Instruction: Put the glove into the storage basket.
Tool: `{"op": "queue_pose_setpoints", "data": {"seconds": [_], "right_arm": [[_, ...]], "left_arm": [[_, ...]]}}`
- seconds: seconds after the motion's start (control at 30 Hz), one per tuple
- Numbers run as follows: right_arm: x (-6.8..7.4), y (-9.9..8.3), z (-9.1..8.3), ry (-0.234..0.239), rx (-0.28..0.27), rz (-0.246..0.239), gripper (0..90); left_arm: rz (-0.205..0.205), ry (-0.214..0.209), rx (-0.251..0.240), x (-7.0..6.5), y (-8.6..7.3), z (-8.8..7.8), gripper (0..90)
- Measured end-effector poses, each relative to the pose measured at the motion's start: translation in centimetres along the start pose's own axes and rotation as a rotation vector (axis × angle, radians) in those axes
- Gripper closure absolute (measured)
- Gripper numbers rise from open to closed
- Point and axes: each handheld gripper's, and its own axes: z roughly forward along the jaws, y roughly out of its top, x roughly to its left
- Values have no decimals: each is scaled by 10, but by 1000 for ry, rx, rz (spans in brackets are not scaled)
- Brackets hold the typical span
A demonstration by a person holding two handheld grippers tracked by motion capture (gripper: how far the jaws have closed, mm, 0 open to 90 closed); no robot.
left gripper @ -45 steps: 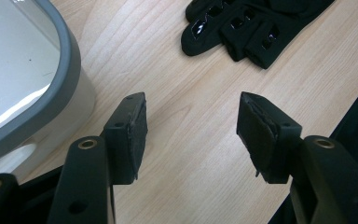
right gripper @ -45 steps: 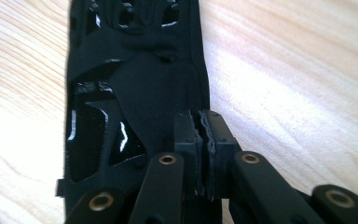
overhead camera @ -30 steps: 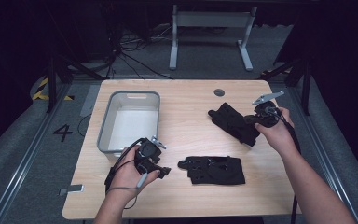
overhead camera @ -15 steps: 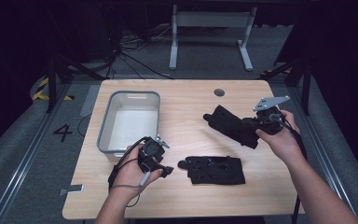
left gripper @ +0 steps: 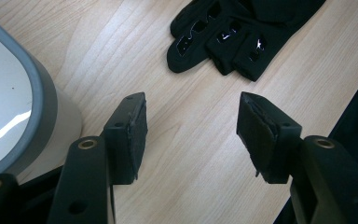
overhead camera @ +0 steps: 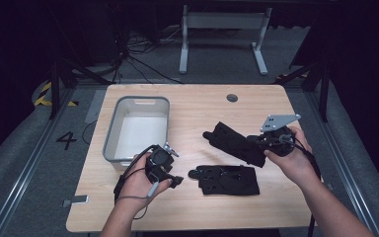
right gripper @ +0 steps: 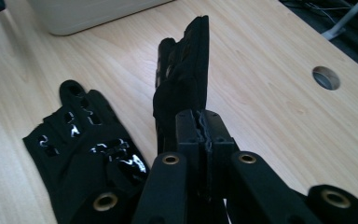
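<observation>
Two black gloves are on the wooden table [overhead camera: 192, 113]. One glove [overhead camera: 224, 178] lies flat near the front; it shows again in the left gripper view [left gripper: 228, 28] and the right gripper view [right gripper: 81, 144]. My right gripper [overhead camera: 256, 142] is shut on the cuff of the other glove [overhead camera: 234, 140], which it holds off the table, fingers pointing toward the bin; up close this glove [right gripper: 186, 74] stands edge-on above the closed jaws [right gripper: 205, 128]. Beside the bin's near corner my left gripper [overhead camera: 175, 180] rests open, nothing between its pads [left gripper: 191, 135].
A grey plastic bin [overhead camera: 112, 143], empty inside, stands at the table's left; its rounded corner [left gripper: 42, 98] is close to my left gripper. A round cable hole [overhead camera: 232, 98] sits near the far edge. Bare wood lies between the bin and the gloves.
My right gripper has carried its glove leftward and slightly up, toward the table's middle. The left gripper and the flat glove have stayed put.
</observation>
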Motion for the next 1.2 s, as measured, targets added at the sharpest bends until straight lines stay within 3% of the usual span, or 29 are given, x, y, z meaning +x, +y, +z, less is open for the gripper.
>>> {"op": "queue_pose_setpoints", "data": {"seconds": [0.43, 0.83, 1.2], "right_arm": [[18, -8, 12, 15, 15, -40, 881], [13, -12, 15, -14, 24, -46, 881], [31, -19, 18, 41, 36, -61, 879]], "left_arm": [[2, -2, 2, -1, 0, 1, 436], [2, -2, 4, -1, 0, 1, 436], [4, -2, 7, -1, 1, 2, 435]]}}
